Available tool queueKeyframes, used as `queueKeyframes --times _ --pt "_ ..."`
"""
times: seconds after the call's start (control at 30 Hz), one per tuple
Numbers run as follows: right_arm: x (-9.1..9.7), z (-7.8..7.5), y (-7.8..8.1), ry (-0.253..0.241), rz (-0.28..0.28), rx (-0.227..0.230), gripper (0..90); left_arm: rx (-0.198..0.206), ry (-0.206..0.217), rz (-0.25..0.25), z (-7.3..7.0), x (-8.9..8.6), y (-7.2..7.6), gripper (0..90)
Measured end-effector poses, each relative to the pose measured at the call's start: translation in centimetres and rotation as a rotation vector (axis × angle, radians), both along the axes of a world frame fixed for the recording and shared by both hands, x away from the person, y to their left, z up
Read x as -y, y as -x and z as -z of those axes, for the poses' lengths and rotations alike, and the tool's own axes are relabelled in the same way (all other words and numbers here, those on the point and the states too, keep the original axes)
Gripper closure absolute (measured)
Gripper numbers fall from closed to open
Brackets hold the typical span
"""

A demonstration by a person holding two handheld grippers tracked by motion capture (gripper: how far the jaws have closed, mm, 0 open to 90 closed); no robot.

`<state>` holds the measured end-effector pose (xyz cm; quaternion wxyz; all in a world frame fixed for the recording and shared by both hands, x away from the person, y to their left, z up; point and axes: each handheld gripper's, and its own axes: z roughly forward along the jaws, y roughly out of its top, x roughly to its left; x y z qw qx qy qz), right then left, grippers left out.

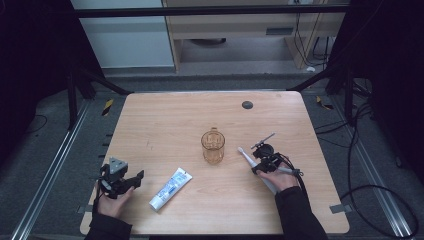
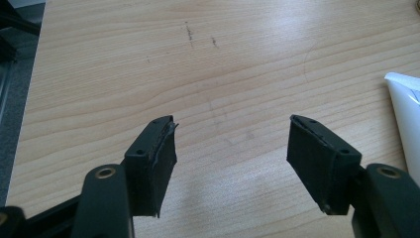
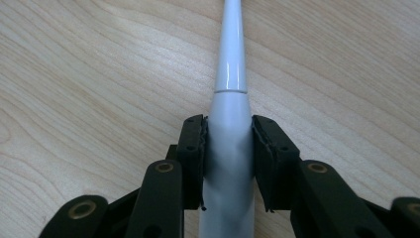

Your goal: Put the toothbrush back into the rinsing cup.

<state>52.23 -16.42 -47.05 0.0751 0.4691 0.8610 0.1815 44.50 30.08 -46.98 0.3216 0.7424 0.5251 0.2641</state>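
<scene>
— While my right tongs [image 3: 229,163] clamp the white electric toothbrush [image 3: 231,94] at its handle, it lies on the table [image 1: 165,115], just right of the amber cup [image 1: 213,147].

— And your left?

— My left tongs [image 2: 232,148] gape wide over bare wood, the toothpaste tube [image 1: 170,188] beside them.

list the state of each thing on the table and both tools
electric toothbrush: lying on the table, clamped at its body by the right tool
right tool: shut on the toothbrush
left tool: open, nothing between its jaws
cup: upright, looks empty
toothpaste tube: lying flat, untouched
</scene>
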Motion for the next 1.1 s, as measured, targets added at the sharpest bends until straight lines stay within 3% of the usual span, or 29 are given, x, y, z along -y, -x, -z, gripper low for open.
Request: queueKeyframes --times 0.7,1.1 --pt "0.7 -3.0 1.1 -0.098 0.003 0.112 67.6 0.0 -0.003 0.0 0.0 0.1 0.0 34.8" --pt "1.5 -4.9 1.6 -0.167 0.028 0.222 67.7 0.0 -0.002 0.001 0.0 0.1 0.0 34.9"
